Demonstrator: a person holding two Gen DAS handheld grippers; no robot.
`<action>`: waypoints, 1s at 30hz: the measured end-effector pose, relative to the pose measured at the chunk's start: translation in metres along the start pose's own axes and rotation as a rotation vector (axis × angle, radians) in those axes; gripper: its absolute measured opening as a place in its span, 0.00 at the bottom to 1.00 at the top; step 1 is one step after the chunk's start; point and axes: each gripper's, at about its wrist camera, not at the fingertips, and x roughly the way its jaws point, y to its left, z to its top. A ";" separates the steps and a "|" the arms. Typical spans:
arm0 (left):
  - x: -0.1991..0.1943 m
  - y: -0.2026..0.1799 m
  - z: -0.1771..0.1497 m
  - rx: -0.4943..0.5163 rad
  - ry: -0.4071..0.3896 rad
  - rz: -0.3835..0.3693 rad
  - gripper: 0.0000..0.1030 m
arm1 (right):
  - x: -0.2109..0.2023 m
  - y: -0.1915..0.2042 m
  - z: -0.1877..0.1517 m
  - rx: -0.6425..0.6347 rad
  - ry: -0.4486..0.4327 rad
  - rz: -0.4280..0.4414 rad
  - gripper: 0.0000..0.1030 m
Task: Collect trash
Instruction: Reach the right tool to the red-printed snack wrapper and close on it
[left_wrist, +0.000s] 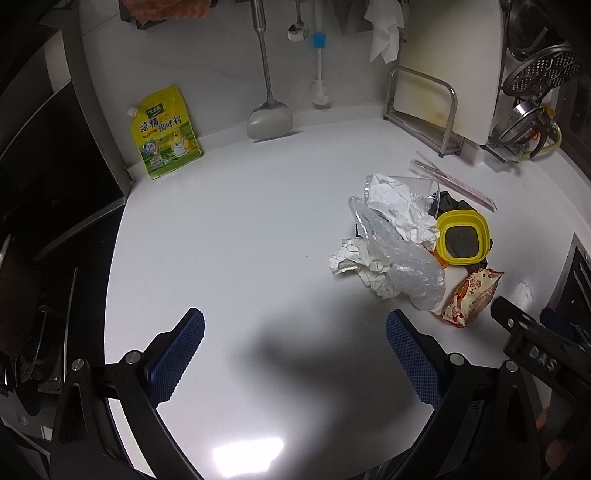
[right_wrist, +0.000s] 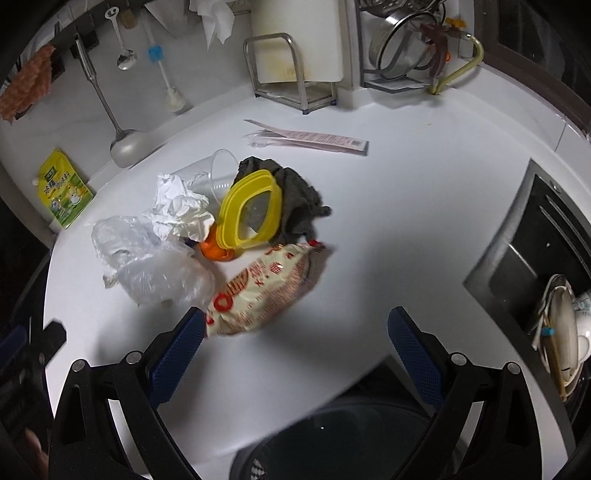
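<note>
two grippers hung over the white table (left_wrist: 229, 229), and both stood with their blue pads spread wide and nothing between them. the left gripper (left_wrist: 295, 358) hovered above bare surface, well apart from the trash pile. the right gripper (right_wrist: 295, 354) sat just beside the snack wrapper (right_wrist: 266, 288), its left pad close to the wrapper's near end; whether it touched could not be told.

the pile lay together: a clear plastic bag (right_wrist: 147, 266), crumpled white paper (right_wrist: 177, 206), a clear plastic cup (right_wrist: 218, 173) on its side, a yellow-rimmed lid (right_wrist: 251, 206), a dark rag (right_wrist: 295, 195) and a bit of orange peel (right_wrist: 214, 253). a chopstick sleeve (right_wrist: 314, 138) lay apart, farther back.

the step in hand looked like the first pick, with the wrapper the likely target. the next move called for shifting the right gripper leftward to straddle the wrapper, then closing.

the dark trash bin (right_wrist: 340, 439) showed below the table's near edge, right under the right gripper, so the carry should be short. open room lay on the table's right side; the sink (right_wrist: 535, 258) bounded it beyond.
</note>
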 end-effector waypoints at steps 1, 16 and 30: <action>0.001 0.001 -0.001 0.001 0.001 0.000 0.94 | 0.004 0.003 0.001 0.000 0.006 -0.005 0.92; 0.007 0.009 -0.010 0.003 0.018 -0.006 0.94 | 0.046 0.016 0.002 0.032 0.093 -0.050 0.92; 0.004 -0.008 -0.010 0.002 0.007 -0.057 0.94 | 0.052 0.013 0.004 -0.035 0.088 -0.026 0.69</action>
